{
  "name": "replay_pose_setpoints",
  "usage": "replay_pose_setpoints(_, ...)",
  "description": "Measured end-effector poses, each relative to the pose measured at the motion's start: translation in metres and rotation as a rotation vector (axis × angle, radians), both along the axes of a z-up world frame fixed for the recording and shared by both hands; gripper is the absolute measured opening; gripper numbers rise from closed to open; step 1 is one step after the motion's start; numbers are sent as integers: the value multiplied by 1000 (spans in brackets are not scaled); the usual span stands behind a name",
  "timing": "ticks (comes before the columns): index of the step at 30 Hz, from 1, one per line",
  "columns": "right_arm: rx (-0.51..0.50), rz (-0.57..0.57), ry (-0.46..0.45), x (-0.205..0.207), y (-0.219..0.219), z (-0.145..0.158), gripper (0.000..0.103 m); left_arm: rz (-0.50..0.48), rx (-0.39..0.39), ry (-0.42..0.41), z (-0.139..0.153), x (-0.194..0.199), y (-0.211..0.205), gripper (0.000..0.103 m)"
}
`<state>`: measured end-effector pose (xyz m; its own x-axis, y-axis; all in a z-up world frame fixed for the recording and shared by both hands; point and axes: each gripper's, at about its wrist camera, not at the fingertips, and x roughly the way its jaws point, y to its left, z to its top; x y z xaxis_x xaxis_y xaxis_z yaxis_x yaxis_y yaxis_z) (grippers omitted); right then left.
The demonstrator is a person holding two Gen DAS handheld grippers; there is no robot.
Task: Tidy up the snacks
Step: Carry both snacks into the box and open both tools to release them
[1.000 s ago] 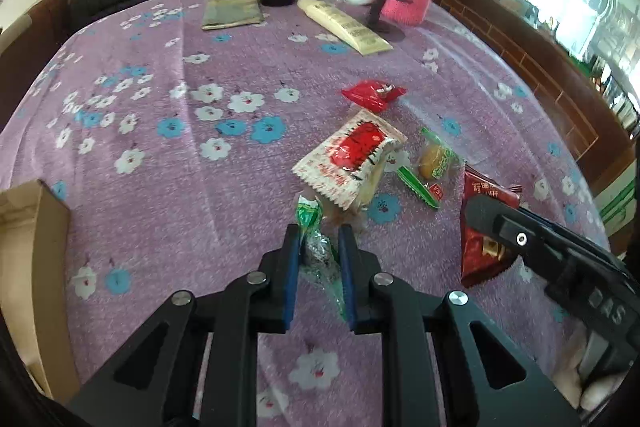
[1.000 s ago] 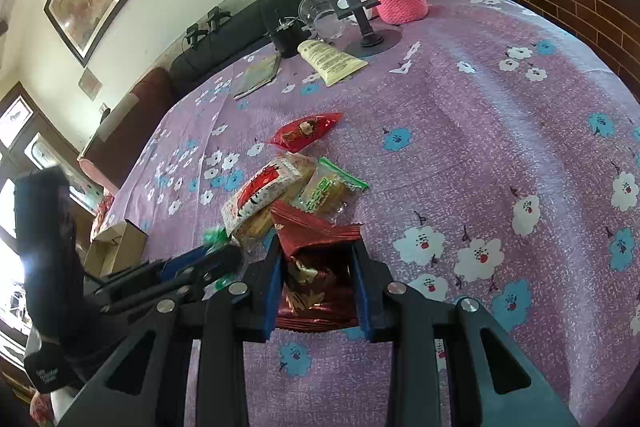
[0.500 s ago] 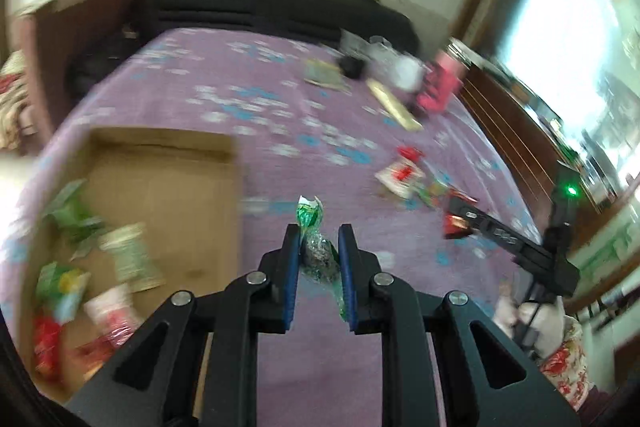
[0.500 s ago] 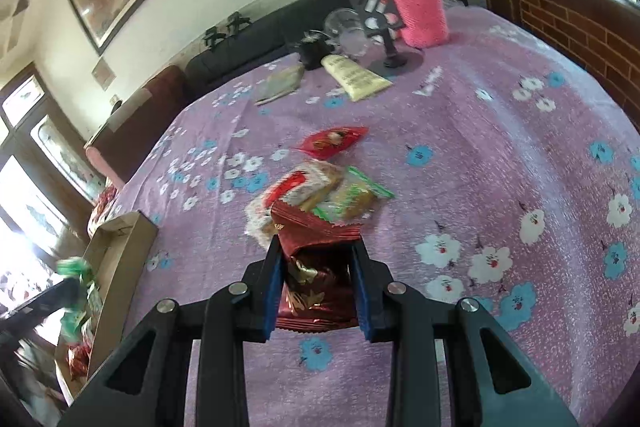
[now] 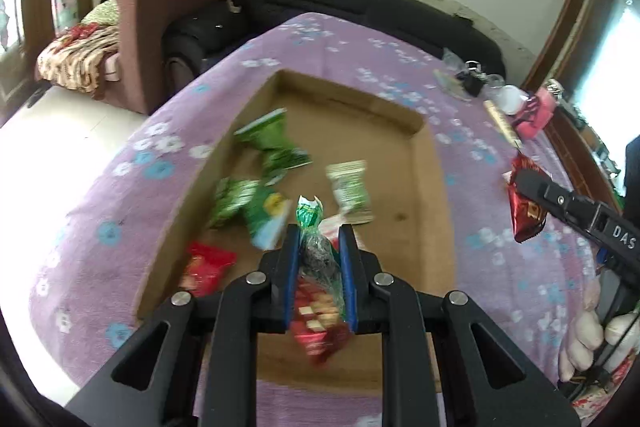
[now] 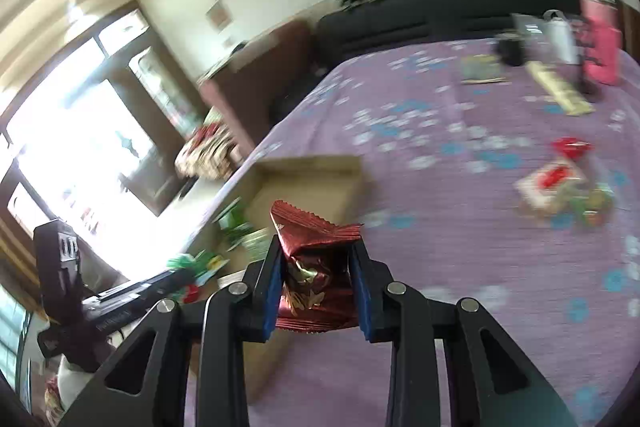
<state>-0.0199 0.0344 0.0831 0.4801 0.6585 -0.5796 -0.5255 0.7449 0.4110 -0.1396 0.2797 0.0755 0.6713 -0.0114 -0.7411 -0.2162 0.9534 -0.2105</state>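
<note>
My left gripper [image 5: 319, 241] is shut on a clear green-topped snack packet [image 5: 311, 227] and holds it above the open cardboard box [image 5: 404, 119]. The box holds several green packets [image 5: 272, 143] and red packets [image 5: 206, 267]. My right gripper [image 6: 317, 259] is shut on a dark red foil snack bag [image 6: 310, 267], which also shows in the left wrist view [image 5: 524, 203] to the right of the box. The box appears in the right wrist view [image 6: 320, 167], ahead and left of the right gripper.
Loose snacks [image 6: 560, 183] lie on the purple flowered tablecloth [image 6: 480, 267] at the right. A pink-sleeved bottle [image 6: 600, 47], a tube [image 6: 556, 87] and other items stand at the table's far end. A sofa [image 5: 360, 3] and armchair [image 5: 160, 27] lie beyond.
Both grippers have swung left with their snacks. The left gripper went from the snack pile to above the box. The right gripper lifted its red bag and moved toward the box.
</note>
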Motion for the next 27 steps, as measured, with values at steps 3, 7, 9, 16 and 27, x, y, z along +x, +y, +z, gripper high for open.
replay_pose_setpoints(3,-54,46,-16,-3,39,-5,30,25,-7,18,-11,0,19,21)
replay_pose_setpoints(7,-134,58,-3,5,70,-23,30,13,-39,37,-24,2,31,21)
replay_pose_setpoints(9,-168,63,21,8,82,-34,30,3,-60,29,-26,2,33,22)
replay_pose_setpoints(16,-242,67,43,7,105,-53,31,-2,-82,-16,-17,-7,38,45)
replay_pose_setpoints(27,-148,-8,1,-3,67,-23,37,-72,-177,-160,23,-25,21,77)
